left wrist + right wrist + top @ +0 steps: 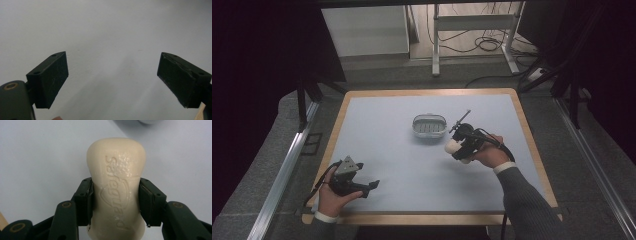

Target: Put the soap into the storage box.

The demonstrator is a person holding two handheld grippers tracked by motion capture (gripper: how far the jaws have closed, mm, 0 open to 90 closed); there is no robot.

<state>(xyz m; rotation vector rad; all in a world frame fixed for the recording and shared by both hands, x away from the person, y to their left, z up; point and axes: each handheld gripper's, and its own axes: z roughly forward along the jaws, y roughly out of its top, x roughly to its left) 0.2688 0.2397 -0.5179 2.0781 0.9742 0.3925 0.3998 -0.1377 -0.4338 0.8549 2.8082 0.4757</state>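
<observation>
So the right tool (458,146) has its jaws clamped on a cream bar of soap (117,187), one black pad pressed into each long side around the middle of the bar. In the right gripper view you can read "Safeguard" embossed along the top face, and there's a patch of little bumps or droplets near the far end of the lettering. The soap sticks out well past the pads and also runs back toward the camera between the jaws. From the high view the bar (452,146) shows as a pale blob at the front of that tool, over the right half of the worktop (377,125), just beside and a bit nearer the person than the small oval soap dish (429,126). The dish is grey-white with a ribbed bottom and sits around the middle of the worktop. I can't tell whether the soap is touching the surface or lifted off it.

The left tool (371,187) is down in the near left corner, well apart from all that, jaws spread wide with nothing between them. Its own view just looks down on bare pale-blue surface.
</observation>
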